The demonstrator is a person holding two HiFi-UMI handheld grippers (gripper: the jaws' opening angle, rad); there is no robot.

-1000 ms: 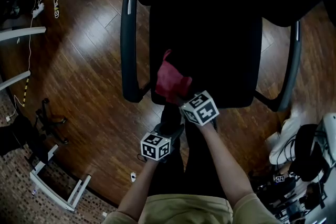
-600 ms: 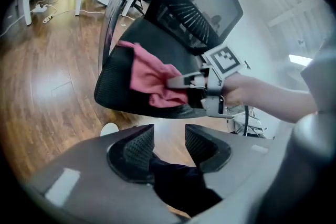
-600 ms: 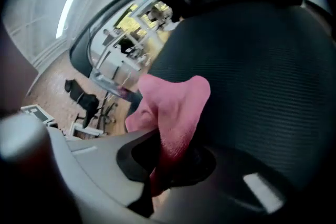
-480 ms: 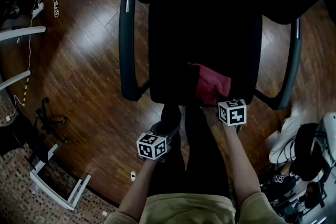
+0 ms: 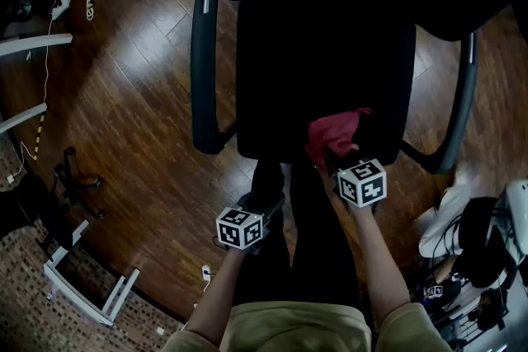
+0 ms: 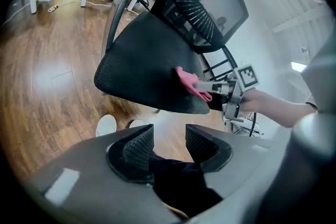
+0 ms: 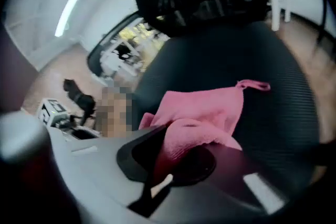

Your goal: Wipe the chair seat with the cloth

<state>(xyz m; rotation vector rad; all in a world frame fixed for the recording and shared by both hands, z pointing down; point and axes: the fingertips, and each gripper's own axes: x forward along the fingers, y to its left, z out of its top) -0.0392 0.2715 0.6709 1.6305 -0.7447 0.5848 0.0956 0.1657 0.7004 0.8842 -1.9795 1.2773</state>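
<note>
Right gripper (image 7: 173,157) clamps a pink cloth (image 7: 205,107) at the black mesh chair seat's (image 7: 273,113) front edge. Left gripper (image 6: 169,145), jaws apart, hangs over the glossy brown wooden floor (image 6: 47,76).

Wooden floor (image 5: 124,95), white furniture legs (image 5: 37,43), perhaps headphones (image 5: 476,239) at right.

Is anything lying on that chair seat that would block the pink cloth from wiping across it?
Nothing visible does. The cloth, clamped in the right gripper, lies on the seat, whose mesh is otherwise bare.
</note>
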